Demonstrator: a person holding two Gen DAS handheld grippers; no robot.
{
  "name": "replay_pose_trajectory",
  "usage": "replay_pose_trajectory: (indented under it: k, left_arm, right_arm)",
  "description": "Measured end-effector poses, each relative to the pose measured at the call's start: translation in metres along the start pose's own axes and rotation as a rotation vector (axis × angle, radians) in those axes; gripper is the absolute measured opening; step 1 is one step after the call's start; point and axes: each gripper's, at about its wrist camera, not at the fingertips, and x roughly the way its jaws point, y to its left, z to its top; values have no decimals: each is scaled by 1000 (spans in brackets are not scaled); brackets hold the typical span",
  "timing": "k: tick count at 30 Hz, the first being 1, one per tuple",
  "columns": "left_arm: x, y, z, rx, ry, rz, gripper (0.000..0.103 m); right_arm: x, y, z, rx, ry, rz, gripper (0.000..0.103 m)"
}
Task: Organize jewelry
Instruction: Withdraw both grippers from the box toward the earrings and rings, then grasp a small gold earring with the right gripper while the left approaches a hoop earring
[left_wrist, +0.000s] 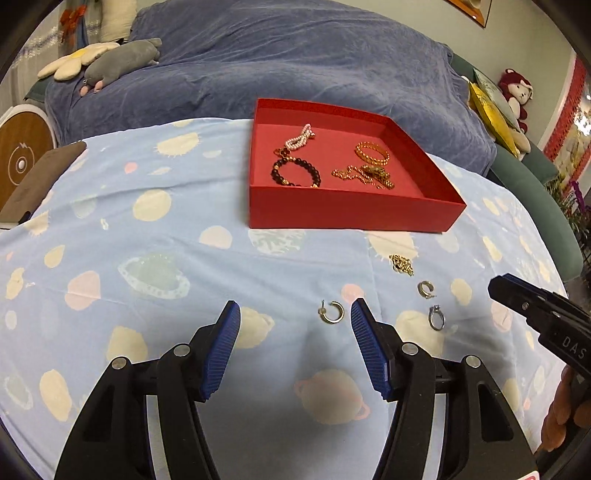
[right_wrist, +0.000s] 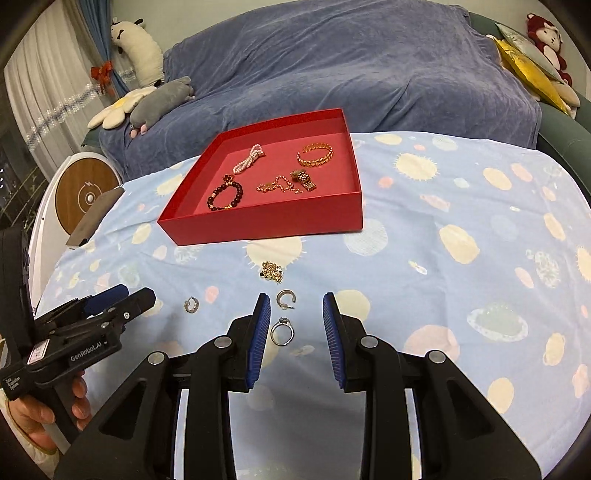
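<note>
Lower centre, both views: left gripper (left_wrist: 295, 314) spread beside hoop earring (left_wrist: 331, 312); right gripper (right_wrist: 295, 308) parted, empty, above ring (right_wrist: 282, 331). Best lowered squarely, pinched gently.

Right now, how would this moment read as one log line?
left tool: open, over hoop earring | right tool: open, over ring | red tray: four pieces

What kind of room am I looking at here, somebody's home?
Most likely a home living room or bedroom. A sofa draped in a blue-grey throw sits behind the table, plush toys such as the red and white stuffed monkey rest on it, and white and blue curtains hang at a window.
</note>
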Motion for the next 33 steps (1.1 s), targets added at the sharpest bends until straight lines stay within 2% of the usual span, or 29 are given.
replay_pose_trajectory:
  k: [7,13,22,26,27,33]
  left_arm:
    - [4,-6,0,2,15,-13,61]
    - [3,10,-2,-27,24,-4,63]
    - [0,24,-6,-48,32,-10,63]
    - [-1,25,-6,-51,32,-14,63]
    - [-1,25,-6,-53,32,-16,63]
    - [0,13,-5,-37,33,-28,63]
  right_arm:
    - [34,22,10,-55,22,10,29]
    - [67,36,13,-100,61,5,29]
    - [92,39,18,-137,90,-35,28]
    - [91,40,17,-164,87,-41,13]
    - [88,40,17,-161,81,-34,7]
    - [63,34,27,-142,32,-6,4]
